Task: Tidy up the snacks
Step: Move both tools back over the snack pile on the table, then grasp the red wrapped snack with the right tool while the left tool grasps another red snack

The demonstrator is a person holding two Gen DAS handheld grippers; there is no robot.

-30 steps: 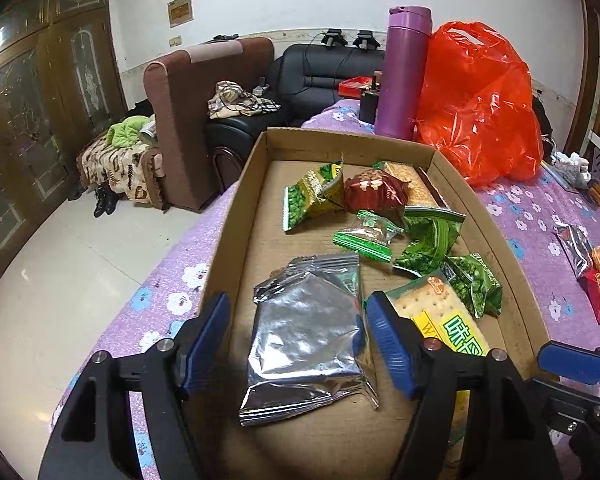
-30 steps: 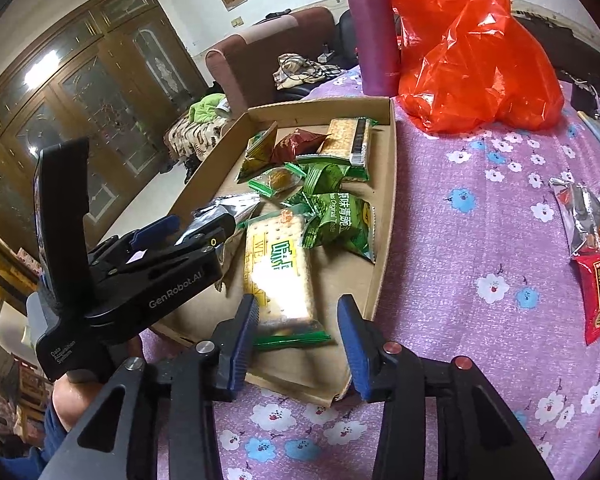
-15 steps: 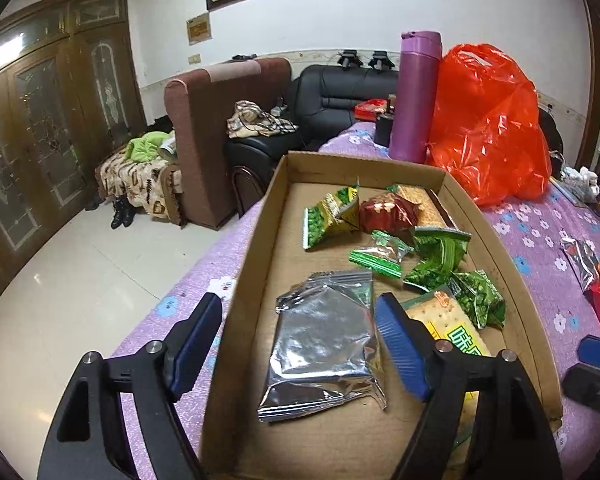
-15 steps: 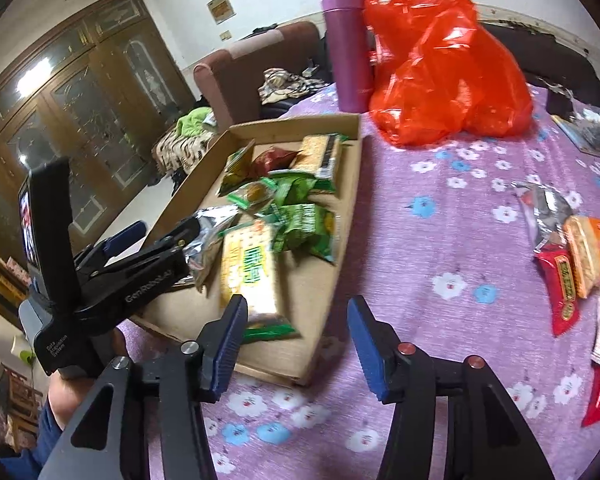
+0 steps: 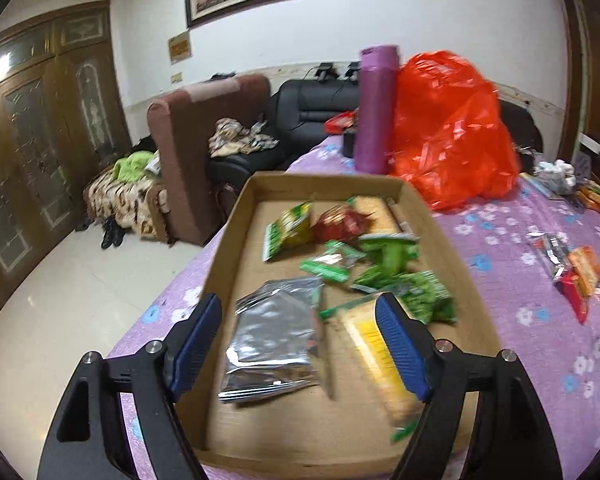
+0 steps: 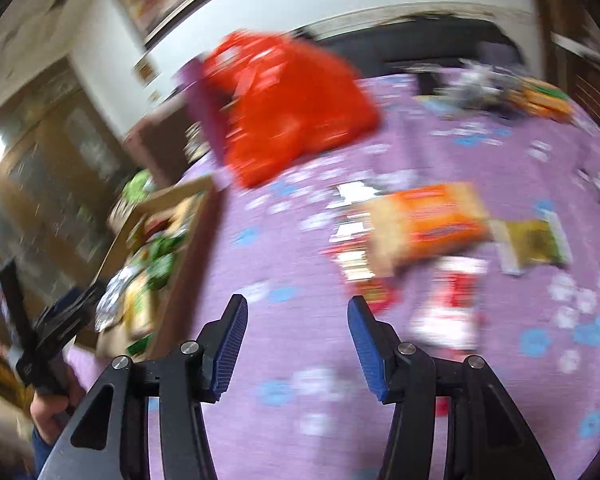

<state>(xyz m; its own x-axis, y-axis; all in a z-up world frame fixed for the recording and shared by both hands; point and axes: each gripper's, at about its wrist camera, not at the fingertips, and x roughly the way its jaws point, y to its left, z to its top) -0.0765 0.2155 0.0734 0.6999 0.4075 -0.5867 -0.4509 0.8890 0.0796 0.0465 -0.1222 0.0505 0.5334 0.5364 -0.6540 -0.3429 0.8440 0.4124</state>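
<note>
A shallow cardboard box (image 5: 228,248) lies on the purple flowered table and holds several snack packs: a silver foil bag (image 5: 274,340), a yellow cracker pack (image 5: 374,356), green packs (image 5: 384,264) and a red pack (image 5: 340,222). My left gripper (image 5: 298,340) is open and empty above the box's near end, over the silver bag. My right gripper (image 6: 296,340) is open and empty over bare tablecloth, right of the box (image 6: 192,248). Loose snacks lie ahead of it: an orange pack (image 6: 428,224), a yellow-green pack (image 6: 536,240) and red-and-white packs (image 6: 452,304). The right view is blurred.
A purple flask (image 5: 376,108) and a red plastic bag (image 5: 452,128) stand behind the box. More loose snacks (image 5: 576,272) lie at the table's right side. A brown armchair (image 5: 204,148) and a black sofa (image 5: 312,108) stand beyond the table. The left table edge drops to the floor.
My left gripper has pulled back and risen from the silver bag, staying open. My right gripper has swung right, away from the box toward the loose snacks, and opened wider.
</note>
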